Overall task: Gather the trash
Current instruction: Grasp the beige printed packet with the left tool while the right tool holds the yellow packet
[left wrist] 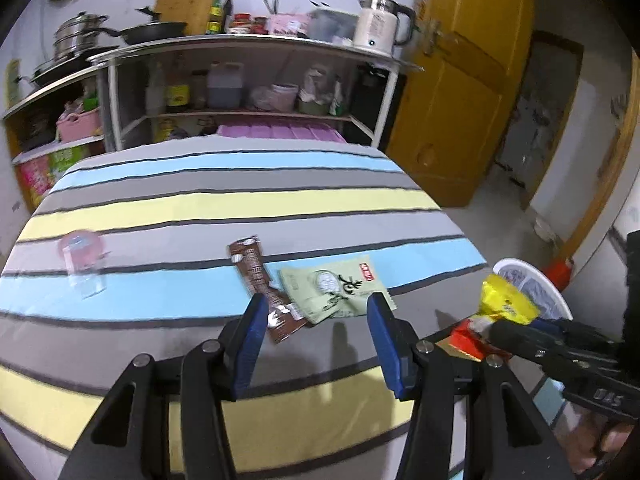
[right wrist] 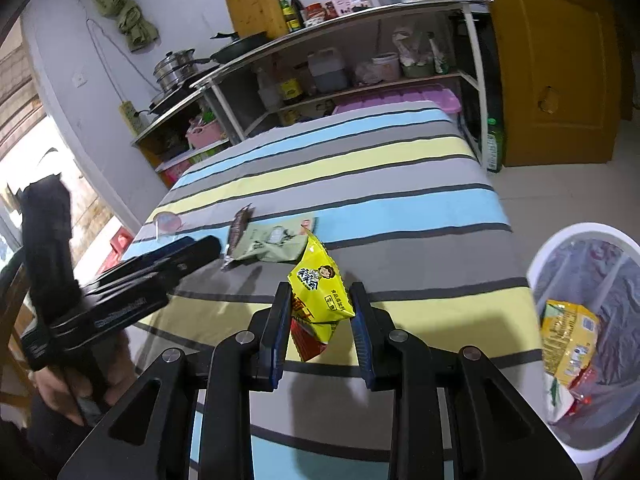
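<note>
Right gripper point(right wrist: 320, 312): jaws narrowed and clamped on a crumpled yellow and red snack packet point(right wrist: 318, 300), which stands up between the blue pads at the centre of the right wrist view. The same packet appears at the right edge of the left wrist view point(left wrist: 506, 300), held at the tip of the black gripper, in front of the bin.

Left gripper point(left wrist: 318, 320): jaws wide, nothing between them. They hover above the striped cloth covering the bench point(left wrist: 240, 204), at lower centre of the left wrist view. Just beyond the fingertips lie two flat wrappers: a long brown foil wrapper point(left wrist: 256, 276) and a pale green sachet with dark lettering point(left wrist: 332, 286). The green sachet overlaps the lower end of the brown one. Both rest on the blue and grey stripes.

A clear plastic cup with a pink lid point(left wrist: 80, 260) sits on the cloth at the left of the left wrist view; motion blur makes its posture uncertain, possibly lying on its side.

A white round bin lined with a translucent bag point(right wrist: 536, 264) stands on the floor beside the bench, at the lower right of the right wrist view. It already contains a yellow printed packet point(right wrist: 568, 336) and other wrappers.

Behind the bench, a white metal shelf unit point(left wrist: 248, 42) carries a white electric kettle point(left wrist: 380, 24), bottles and pans. A yellow wooden door point(left wrist: 460, 80) fills the upper right.
</note>
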`<state>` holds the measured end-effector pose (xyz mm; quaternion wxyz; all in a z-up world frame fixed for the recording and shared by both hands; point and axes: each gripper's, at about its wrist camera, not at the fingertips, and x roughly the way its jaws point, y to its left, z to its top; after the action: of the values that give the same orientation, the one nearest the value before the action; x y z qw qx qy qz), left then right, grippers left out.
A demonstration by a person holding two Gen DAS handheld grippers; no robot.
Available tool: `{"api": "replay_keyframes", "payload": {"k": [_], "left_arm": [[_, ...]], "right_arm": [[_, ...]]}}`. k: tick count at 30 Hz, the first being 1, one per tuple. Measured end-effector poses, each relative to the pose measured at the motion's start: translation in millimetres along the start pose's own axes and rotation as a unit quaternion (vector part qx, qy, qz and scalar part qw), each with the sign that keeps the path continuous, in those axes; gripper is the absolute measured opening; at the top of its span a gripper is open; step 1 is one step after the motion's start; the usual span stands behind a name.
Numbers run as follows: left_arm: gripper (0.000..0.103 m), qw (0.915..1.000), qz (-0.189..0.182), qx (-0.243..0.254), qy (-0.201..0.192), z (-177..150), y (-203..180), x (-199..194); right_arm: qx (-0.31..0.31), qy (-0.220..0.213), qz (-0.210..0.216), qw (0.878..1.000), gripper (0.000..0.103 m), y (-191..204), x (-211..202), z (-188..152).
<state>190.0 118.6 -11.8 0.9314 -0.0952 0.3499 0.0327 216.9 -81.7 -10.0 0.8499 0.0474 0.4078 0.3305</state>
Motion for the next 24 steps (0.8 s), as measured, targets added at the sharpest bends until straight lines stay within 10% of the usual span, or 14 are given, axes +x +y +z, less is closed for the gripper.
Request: {"api": "replay_keyframes", "payload": {"k": [12,24], "left_arm": [[0.053,0.9954,-0.045,0.055,0.064,6.7,-17.3,39.6],[0.046,0.99,-0.015,0.112,0.085,5.0,-36.8,47.3]], "right_arm": [[0.029,-0.009,0.007,1.0,0.03,-32.2,-12.5,-0.9],[0.037,-0.013,0.006,0.999,0.03,-36.4,-22.5,-3.6]]}}
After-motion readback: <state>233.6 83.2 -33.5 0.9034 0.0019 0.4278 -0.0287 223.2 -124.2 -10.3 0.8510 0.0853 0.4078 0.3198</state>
